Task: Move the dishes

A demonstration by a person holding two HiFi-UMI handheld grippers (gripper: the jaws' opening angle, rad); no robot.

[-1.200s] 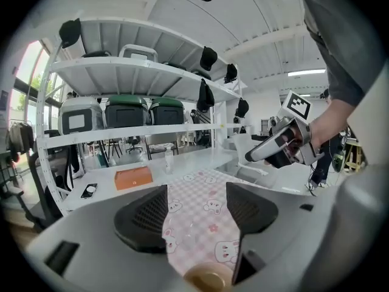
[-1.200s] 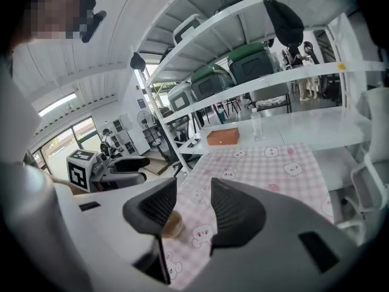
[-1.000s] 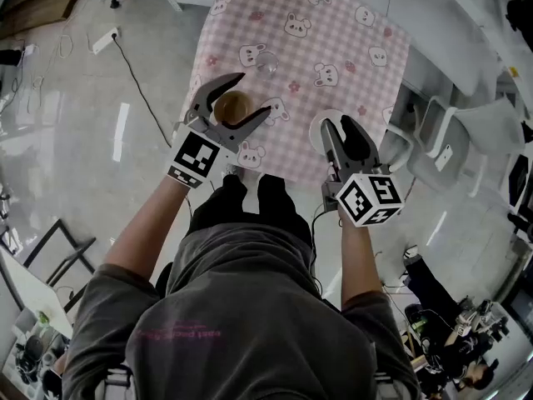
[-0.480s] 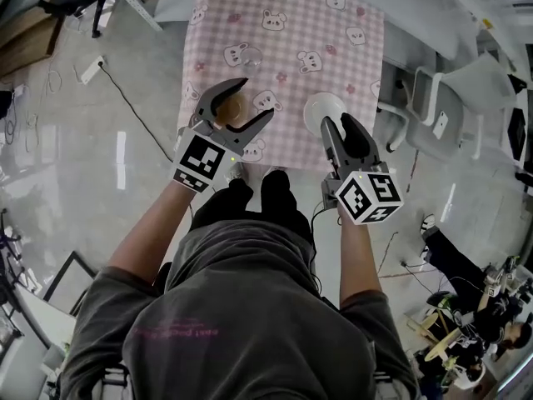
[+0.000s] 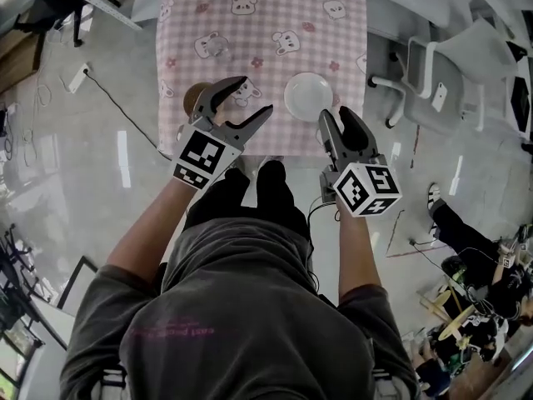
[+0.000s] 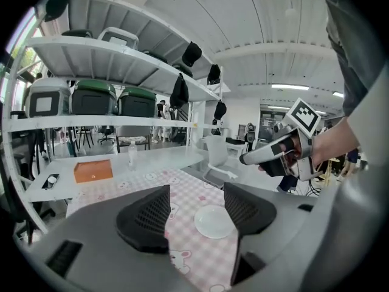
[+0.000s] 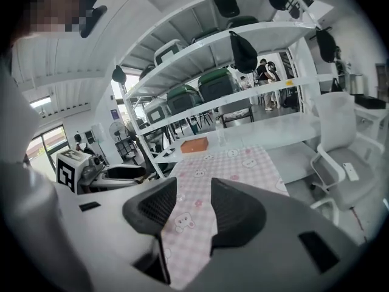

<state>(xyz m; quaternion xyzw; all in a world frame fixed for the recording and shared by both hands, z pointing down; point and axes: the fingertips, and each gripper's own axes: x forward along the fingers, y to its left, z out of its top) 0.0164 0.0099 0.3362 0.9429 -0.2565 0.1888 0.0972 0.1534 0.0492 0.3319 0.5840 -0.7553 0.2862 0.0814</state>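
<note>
A white plate (image 5: 308, 96) lies on the pink checked tablecloth (image 5: 266, 7) near its front edge; it also shows as the white plate (image 6: 214, 221) between the left jaws' line of sight. A brown bowl (image 5: 196, 97) sits at the cloth's front left, partly hidden by my left gripper (image 5: 251, 98). That gripper is open over the cloth between bowl and plate; its jaws have just been closing slightly, with nothing between them. My right gripper (image 5: 336, 115) hovers just in front of the plate, its jaws a narrow gap apart and empty.
A clear glass (image 5: 215, 48) stands further back on the cloth. An orange box (image 6: 93, 170) and a bottle (image 6: 132, 156) sit on the long white bench behind. A white chair (image 5: 433, 82) stands right of the table, a cable (image 5: 125, 107) runs on the floor to its left.
Both grippers have drawn back toward the table's front edge. The bowl, earlier between the left jaws, now lies to their left. The plate, earlier under the right gripper, now lies ahead of it.
</note>
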